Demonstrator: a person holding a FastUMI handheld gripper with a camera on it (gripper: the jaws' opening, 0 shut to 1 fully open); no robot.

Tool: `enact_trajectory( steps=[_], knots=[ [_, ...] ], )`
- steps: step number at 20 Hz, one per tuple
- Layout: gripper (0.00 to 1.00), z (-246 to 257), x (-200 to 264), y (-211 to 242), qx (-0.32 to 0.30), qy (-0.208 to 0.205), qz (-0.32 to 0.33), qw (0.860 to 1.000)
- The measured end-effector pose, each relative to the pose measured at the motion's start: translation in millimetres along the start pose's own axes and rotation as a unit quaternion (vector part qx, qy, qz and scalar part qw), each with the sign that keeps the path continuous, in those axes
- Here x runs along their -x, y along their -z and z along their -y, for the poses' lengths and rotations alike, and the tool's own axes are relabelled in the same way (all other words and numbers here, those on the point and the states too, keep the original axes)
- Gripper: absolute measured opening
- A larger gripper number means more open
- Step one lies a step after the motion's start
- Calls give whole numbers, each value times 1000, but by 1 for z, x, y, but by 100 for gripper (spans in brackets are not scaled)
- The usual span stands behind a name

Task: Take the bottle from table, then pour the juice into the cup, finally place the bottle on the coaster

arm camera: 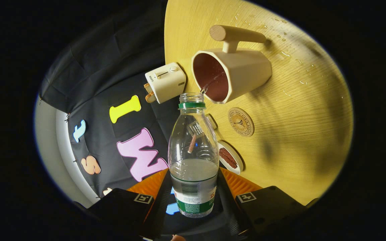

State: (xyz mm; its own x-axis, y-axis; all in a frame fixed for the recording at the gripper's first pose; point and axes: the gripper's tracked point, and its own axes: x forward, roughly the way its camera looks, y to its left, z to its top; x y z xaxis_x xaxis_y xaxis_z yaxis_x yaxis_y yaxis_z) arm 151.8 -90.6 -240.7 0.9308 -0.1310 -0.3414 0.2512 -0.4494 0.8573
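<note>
The gripper (193,187) is pinching the bottle (193,157) between its two fingers, both pressing on the labelled lower part, and the whole view is sitting rolled to one side so the table looks stood on edge. The bottle, clear plastic with a green ring at its uncapped neck, is tipping toward the cup (231,75), and a thin stream of liquid is running from its mouth into the cup's dark reddish inside. The cup (cream-coloured, with a long round peg of a handle) is standing on the light wooden table (297,134), just beyond the bottle's mouth. Water droplets are glistening on the wood around and beyond the cup. The round coaster (241,121) is lying on the table beside the cup, apart from it, and nearer the fingers a small white dish (230,157) with something brown in it is resting near the table's edge. A small cream toaster (165,82) is standing at the table edge, against the booth's black cloth wall (89,90).
</note>
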Motion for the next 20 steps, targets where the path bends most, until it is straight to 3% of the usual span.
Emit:
enact_trajectory(
  steps=[20],
  knots=[
    [76, -59, 3, 2, -124, -68, 26, 990]
  ],
)
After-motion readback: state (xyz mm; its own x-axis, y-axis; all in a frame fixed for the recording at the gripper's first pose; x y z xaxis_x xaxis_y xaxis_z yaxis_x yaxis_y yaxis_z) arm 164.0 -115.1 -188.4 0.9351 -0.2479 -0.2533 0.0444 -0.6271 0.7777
